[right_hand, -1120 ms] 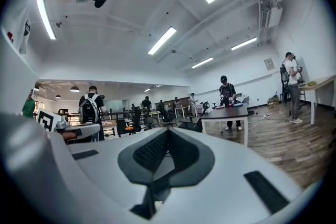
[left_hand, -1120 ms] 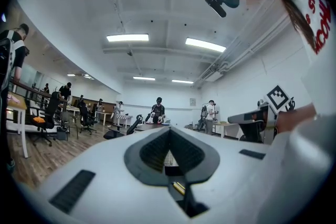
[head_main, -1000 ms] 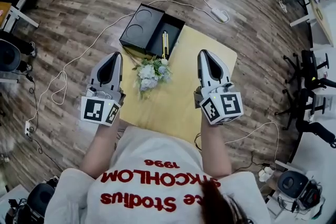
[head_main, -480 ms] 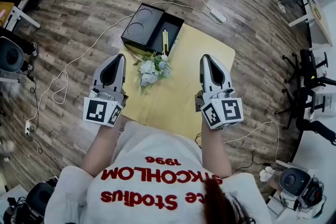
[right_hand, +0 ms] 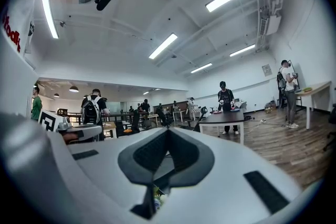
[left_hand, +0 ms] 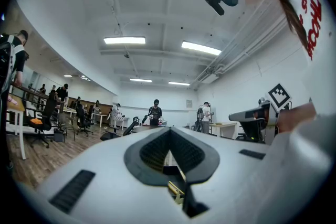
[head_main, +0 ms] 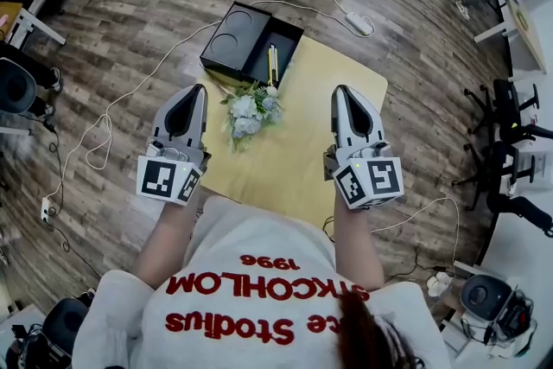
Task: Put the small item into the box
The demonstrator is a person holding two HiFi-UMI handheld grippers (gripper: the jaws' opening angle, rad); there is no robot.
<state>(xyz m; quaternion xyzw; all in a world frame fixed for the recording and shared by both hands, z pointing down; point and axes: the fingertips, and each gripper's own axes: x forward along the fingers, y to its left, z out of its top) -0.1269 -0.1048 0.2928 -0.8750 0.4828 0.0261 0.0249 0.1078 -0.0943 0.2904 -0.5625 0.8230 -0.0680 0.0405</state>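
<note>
A black box (head_main: 285,47) lies open at the far end of the small yellow table (head_main: 328,99), its lid (head_main: 232,41) folded out to the left. A slim yellow item (head_main: 272,65) lies inside the box. A small bunch of pale flowers (head_main: 249,112) lies on the table just in front of the box. My left gripper (head_main: 198,88) hovers by the table's left edge, shut and empty. My right gripper (head_main: 342,88) hovers over the table's right side, also shut with nothing in it. Both point level into the room, left gripper (left_hand: 169,129) and right gripper (right_hand: 168,131) with jaws closed together.
White cables (head_main: 130,99) trail over the wooden floor on the left and behind the table, with a power strip (head_main: 361,25) beyond it. Office chairs (head_main: 510,125) and desks stand to the right. Several people (right_hand: 226,97) stand among desks farther off.
My right gripper has drawn back a little toward the person. The left gripper, box and flowers stay where they were.
</note>
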